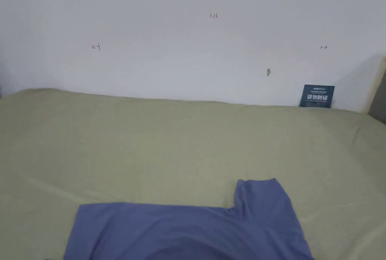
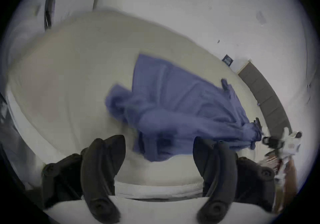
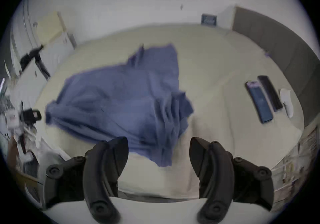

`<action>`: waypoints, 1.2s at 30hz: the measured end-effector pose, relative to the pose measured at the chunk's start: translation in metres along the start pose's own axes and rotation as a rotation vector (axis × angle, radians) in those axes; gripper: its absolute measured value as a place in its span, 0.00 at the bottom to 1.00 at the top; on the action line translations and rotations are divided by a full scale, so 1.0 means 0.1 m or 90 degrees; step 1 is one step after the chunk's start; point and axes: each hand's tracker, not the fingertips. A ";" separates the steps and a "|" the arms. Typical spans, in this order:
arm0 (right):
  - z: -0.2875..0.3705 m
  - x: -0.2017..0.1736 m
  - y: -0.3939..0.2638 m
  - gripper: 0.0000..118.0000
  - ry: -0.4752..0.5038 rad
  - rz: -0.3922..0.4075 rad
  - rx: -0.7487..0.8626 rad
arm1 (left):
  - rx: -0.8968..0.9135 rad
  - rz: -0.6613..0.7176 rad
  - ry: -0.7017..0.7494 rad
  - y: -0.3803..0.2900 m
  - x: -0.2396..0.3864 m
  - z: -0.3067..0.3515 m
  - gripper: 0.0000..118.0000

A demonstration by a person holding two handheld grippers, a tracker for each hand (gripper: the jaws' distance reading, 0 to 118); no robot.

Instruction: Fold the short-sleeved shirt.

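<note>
1. Jaws first: the left gripper (image 2: 159, 151) has its two dark jaws spread wide with nothing between them, and the right gripper (image 3: 159, 151) is the same, wide apart and empty.

2. Just past both pairs of jaws lies the blue short-sleeved shirt (image 3: 121, 99), on the pale green bed (image 3: 216, 65), near the bed's front edge. From the left gripper view the shirt (image 2: 181, 105) sits ahead and off to that picture's right; from the right gripper view it sits ahead and off to that picture's left. So the shirt lies between the two grippers, and neither touches it.

3. From the head view the shirt (image 1: 188, 230) is spread with its long side running across, left to right, one short sleeve sticking up toward the wall on the right. In both gripper views the near cloth is bunched and rumpled rather than flat; those pictures are blurred, so I can't trace its exact edge.

4. Neither gripper looks clearly nearer; each seems about as close to its own end of the shirt. I'd guess the next move is both reaching down to pinch the near edge.

5. Farther out on the bed, well clear of the shirt on the right, lie two dark phones (image 3: 259, 103) side by side.
</note>
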 end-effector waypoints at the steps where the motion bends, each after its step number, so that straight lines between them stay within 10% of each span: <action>1: 0.16 -0.05 0.04 0.66 0.016 -0.011 0.061 | 0.054 -0.021 0.022 0.06 0.10 0.17 0.75; 6: 0.79 -0.46 0.09 0.66 -0.008 0.034 0.379 | 0.345 -0.013 0.067 0.22 0.61 0.81 0.73; 8: 0.85 -0.64 0.06 0.42 -0.068 0.087 0.442 | 0.418 -0.027 0.113 0.15 0.77 0.87 0.68; 9: 0.86 -0.72 0.03 0.13 -0.084 0.118 0.467 | 0.446 -0.049 0.130 0.10 0.85 0.88 0.60; 11: 0.85 -0.84 0.02 0.00 -0.114 0.174 0.486 | 0.475 -0.086 0.153 0.02 0.99 0.87 0.00; 24: 0.54 -0.81 0.29 0.00 -0.068 0.121 0.402 | 0.146 -0.057 0.136 1.42 0.67 -0.33 0.00; 26: 0.47 -0.79 0.35 0.00 -0.063 0.115 0.400 | 0.056 -0.082 0.098 1.79 0.55 -0.77 0.14; 28: 0.36 -0.73 0.40 0.00 -0.067 0.125 0.383 | -0.050 -0.113 0.109 2.04 0.48 -1.25 0.79; 29: 0.30 -0.70 0.43 0.00 -0.066 0.131 0.370 | -0.090 -0.114 0.090 2.11 0.41 -1.50 0.92; 36: -0.10 -0.59 0.48 0.00 -0.048 0.127 0.293 | -0.275 -0.018 0.079 1.93 0.02 -2.64 0.92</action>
